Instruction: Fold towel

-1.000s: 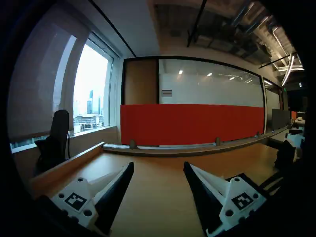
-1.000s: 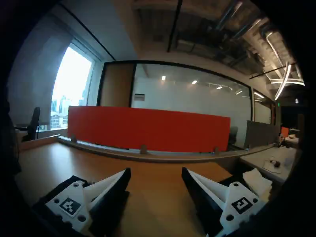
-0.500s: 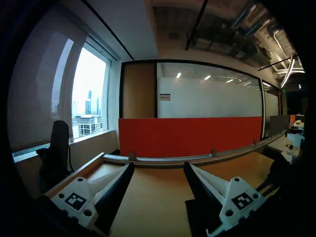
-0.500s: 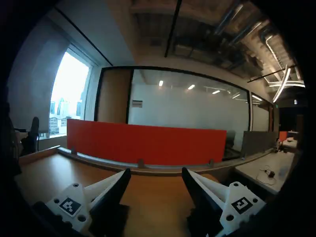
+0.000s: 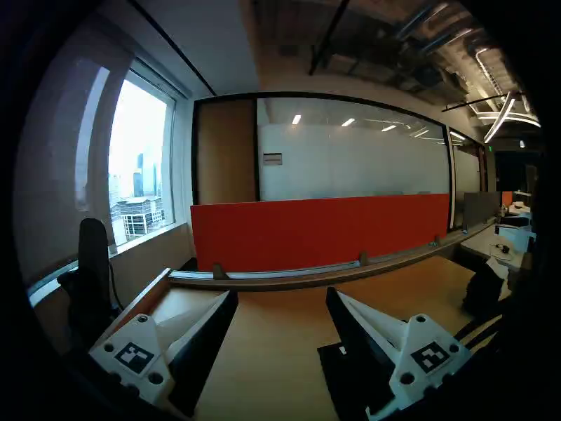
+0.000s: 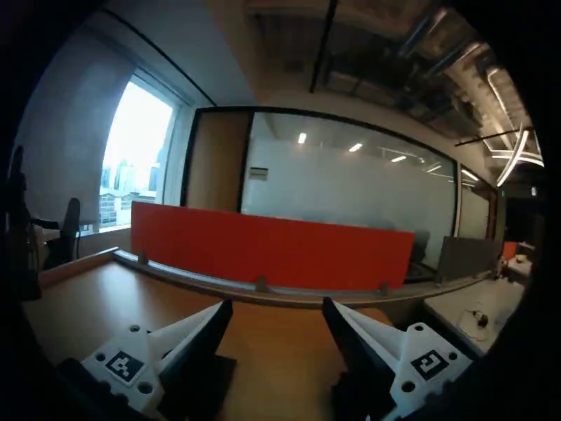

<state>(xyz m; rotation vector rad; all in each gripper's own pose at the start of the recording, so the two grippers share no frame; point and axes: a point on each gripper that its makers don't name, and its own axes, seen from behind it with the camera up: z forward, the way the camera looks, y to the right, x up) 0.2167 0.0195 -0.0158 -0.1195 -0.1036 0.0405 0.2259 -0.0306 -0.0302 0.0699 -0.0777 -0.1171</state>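
My left gripper is open over a wooden desk, with nothing between its white fingers. A dark flat thing, perhaps the towel, lies on the desk under the right-hand finger; I cannot tell what it is. My right gripper is open too, its gap empty above the same desk. Dark edges of a flat thing lie beneath both of its fingers at the bottom of the right gripper view.
A red divider panel on a rail closes the desk's far side, also seen as the red panel. A black office chair stands left by the window. A dark shape sits at the desk's right end. Another desk lies right.
Both views have tilted and swung slightly. Dark flat edges have come into view under the fingers of each gripper. Both grippers stay open.
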